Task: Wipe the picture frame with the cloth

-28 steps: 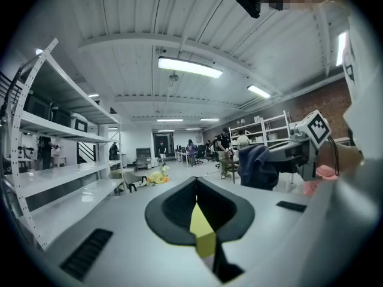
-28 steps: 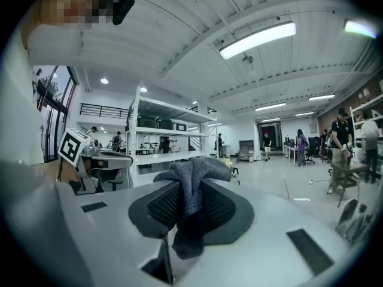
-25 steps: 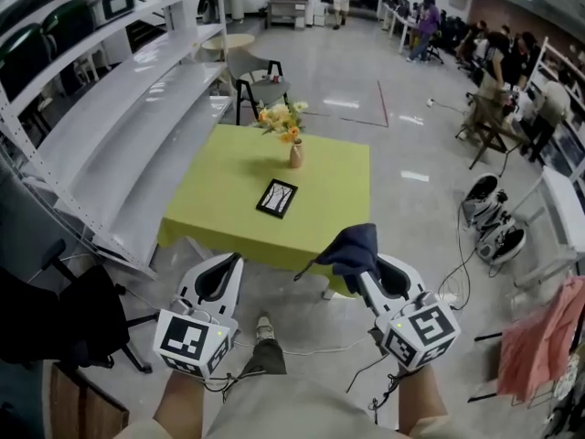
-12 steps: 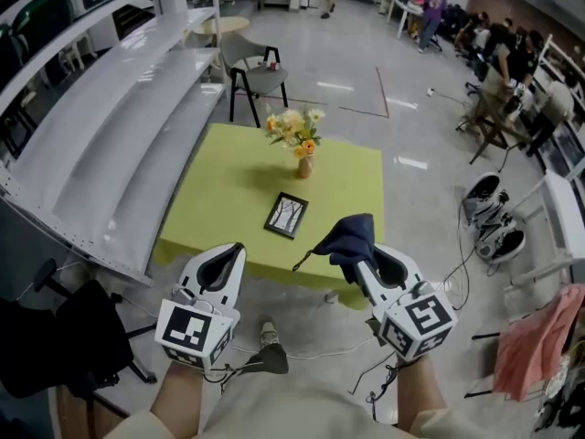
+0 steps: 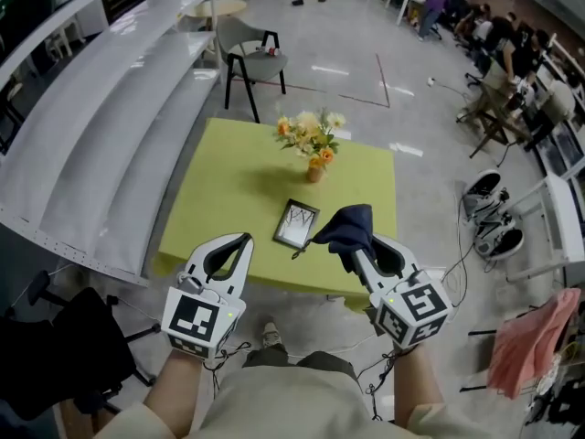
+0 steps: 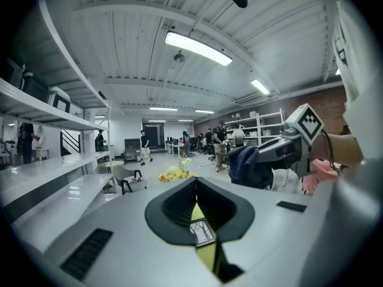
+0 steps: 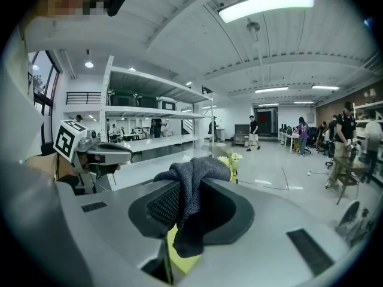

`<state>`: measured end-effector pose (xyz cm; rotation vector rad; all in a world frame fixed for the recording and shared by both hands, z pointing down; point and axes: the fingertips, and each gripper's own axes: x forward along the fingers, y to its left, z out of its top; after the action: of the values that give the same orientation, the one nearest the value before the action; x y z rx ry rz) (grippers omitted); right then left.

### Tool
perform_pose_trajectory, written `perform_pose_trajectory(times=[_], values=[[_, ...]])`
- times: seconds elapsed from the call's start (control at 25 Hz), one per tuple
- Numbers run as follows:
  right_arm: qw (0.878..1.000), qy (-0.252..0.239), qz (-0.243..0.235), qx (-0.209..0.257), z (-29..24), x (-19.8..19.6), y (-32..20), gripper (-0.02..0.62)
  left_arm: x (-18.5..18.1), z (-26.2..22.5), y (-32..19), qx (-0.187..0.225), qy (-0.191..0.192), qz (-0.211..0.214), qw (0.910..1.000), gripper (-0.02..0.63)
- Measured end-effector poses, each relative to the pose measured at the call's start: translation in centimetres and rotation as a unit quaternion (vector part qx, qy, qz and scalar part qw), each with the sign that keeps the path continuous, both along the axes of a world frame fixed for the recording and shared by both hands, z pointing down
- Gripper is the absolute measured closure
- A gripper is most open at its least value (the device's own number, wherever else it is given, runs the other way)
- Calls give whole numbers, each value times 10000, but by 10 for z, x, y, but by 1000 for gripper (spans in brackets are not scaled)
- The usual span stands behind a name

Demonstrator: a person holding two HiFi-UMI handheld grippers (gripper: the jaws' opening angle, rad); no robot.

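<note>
Here the picture frame (image 5: 296,224) lies flat on the yellow-green tabletop (image 5: 228,190), close to its near edge, on the near side of a vase of flowers (image 5: 313,140). The right claw (image 5: 355,250) is clenched on a dark blue cloth (image 5: 345,227), which bunches over its tips and shows just right of the frame in the head view. The left claw (image 5: 239,240) grasps nothing, its jaws drawn together, held over the tabletop's near edge, left of the frame. A chair (image 5: 247,58) stands beyond the tabletop's far side.
</note>
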<state>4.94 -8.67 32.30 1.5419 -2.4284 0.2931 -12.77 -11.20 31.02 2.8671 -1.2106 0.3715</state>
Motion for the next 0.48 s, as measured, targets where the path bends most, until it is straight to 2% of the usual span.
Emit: perform_pose_trajectory(times=[0.48], values=[[9981, -144, -149, -589, 59, 18, -62, 502, 31, 54, -49, -551, -90, -3, 9984, 598]])
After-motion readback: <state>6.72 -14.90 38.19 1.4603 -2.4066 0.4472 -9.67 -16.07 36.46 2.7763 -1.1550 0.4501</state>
